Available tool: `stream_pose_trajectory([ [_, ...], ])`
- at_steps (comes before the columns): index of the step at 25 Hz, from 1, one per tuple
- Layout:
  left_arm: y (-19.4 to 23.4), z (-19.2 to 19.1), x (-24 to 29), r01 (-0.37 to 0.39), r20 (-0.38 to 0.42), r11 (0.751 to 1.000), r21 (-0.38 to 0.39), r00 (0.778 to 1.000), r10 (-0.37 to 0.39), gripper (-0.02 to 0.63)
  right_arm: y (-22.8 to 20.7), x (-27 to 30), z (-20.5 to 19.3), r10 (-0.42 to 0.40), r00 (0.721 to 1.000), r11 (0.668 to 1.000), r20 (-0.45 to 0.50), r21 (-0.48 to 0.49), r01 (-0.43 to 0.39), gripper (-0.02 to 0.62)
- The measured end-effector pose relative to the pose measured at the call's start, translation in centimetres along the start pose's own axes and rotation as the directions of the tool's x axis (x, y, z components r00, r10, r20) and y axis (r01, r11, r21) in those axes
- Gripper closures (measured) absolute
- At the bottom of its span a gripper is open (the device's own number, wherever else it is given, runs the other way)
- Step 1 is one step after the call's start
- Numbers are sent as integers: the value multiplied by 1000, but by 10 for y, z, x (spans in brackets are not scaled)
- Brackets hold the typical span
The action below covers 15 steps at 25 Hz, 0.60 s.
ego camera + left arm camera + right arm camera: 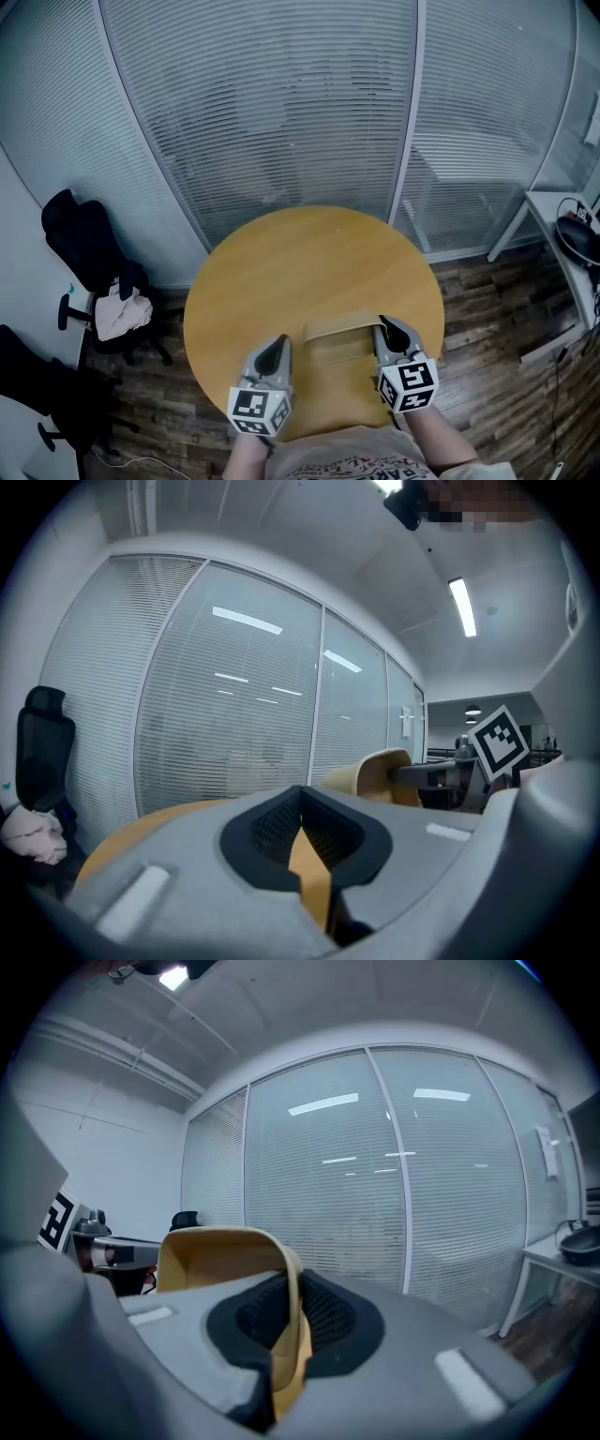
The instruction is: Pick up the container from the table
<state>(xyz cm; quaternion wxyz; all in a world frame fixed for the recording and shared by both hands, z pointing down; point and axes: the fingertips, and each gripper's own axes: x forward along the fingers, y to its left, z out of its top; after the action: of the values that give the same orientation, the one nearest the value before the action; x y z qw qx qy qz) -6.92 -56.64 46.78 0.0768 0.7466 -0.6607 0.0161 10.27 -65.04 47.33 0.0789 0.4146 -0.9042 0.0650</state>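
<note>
**One wall pinched, container held over the desk**

The container (339,345), pale tan and open-topped, is seen above the near part of the round desk (281,272) and is judged to be clear of it. Its right wall is pinched at the rim between the pads of the right hand-held gripper (386,330). The left hand-held gripper (278,345) is held just beside the container's other side, its jaws a narrow slit apart with nothing gripped. A slip or sag is to be feared. The whole weight is hung from one thin edge, so a tilt or jolt could let the wall be pulled from the pads.
</note>
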Motion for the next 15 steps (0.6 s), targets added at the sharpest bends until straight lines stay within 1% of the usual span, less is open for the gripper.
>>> stream_pose_trajectory([
  [15, 1, -4, -1, -18, -19, 1000, 0, 1000, 18, 600, 2, 5, -4, 19, 1000, 1000, -11, -2, -19, 580],
])
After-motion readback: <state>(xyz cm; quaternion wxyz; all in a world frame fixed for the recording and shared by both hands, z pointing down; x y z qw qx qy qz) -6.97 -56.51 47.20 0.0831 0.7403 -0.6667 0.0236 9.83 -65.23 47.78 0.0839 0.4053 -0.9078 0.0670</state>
